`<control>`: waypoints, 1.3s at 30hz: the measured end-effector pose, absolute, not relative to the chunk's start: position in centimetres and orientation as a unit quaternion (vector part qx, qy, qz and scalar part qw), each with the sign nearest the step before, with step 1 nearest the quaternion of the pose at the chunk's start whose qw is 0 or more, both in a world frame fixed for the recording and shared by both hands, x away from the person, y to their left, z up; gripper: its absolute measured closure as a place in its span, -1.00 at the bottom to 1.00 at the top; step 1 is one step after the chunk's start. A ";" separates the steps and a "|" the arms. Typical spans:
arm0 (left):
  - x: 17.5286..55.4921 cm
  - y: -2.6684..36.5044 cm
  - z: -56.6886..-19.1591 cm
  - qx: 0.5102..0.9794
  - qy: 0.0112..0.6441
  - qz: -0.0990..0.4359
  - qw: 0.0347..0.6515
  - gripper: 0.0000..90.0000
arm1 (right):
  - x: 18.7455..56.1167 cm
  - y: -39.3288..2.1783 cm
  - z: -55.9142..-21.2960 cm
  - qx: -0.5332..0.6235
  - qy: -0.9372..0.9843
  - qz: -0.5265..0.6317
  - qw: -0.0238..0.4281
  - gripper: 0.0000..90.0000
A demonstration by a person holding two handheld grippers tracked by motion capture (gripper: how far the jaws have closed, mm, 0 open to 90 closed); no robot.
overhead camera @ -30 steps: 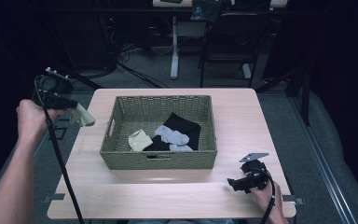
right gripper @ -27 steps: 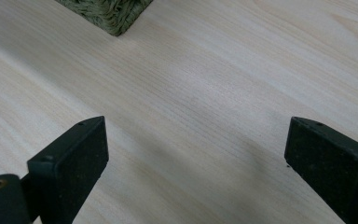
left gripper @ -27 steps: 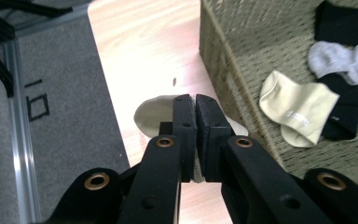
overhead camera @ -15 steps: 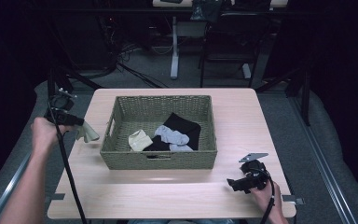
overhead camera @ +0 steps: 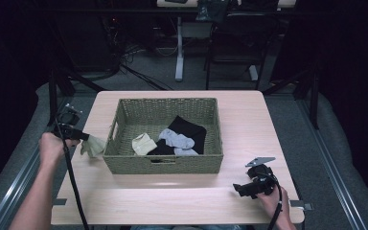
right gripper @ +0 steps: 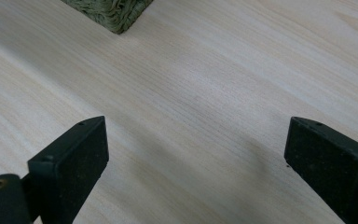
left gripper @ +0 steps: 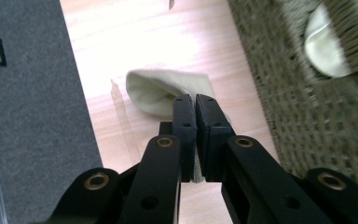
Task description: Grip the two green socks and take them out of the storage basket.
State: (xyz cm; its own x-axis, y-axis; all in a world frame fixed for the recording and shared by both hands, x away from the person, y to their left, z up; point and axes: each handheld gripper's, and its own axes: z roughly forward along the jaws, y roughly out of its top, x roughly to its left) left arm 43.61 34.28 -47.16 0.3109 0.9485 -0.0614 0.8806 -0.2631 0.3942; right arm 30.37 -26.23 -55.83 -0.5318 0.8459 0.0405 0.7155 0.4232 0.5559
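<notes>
The left gripper (overhead camera: 82, 136) has its jaws pinched together on a pale cream sock (left gripper: 168, 91), which hangs just beside the left wall of the woven basket (overhead camera: 124, 163). The right gripper (right gripper: 196, 154) hovers low over the wooden table (overhead camera: 172, 196) with jaws spread wide, holding nothing. Inside the basket lie 1 cream sock (overhead camera: 143, 143), grey socks (overhead camera: 176, 139) and a black cloth (overhead camera: 191, 129). The left forearm reaches in along the table's left edge.

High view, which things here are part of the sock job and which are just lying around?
In use:
left gripper, shut on pale cream sock
green woven wicker basket
cream, grey and black socks inside it

Lying about:
right gripper, open over light wooden table
chairs and cables behind
</notes>
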 end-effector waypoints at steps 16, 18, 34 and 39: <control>43.6 34.9 -51.6 0.774 0.599 0.078 0.188 0.94 | 30.4 -26.1 -55.8 0.468 0.835 0.263 0.123 -0.87; 43.6 34.8 -51.9 0.775 0.599 0.075 0.185 0.94 | 30.4 -26.1 -55.8 0.466 0.836 0.262 0.124 -0.87; 42.9 35.6 -50.2 0.761 0.611 0.079 0.206 -0.04 | 30.5 -26.3 -55.8 0.471 0.833 0.263 0.124 -0.87; 42.5 35.1 -47.3 0.760 0.601 0.107 0.222 -0.52 | 30.4 -26.1 -55.8 0.468 0.834 0.264 0.125 -0.87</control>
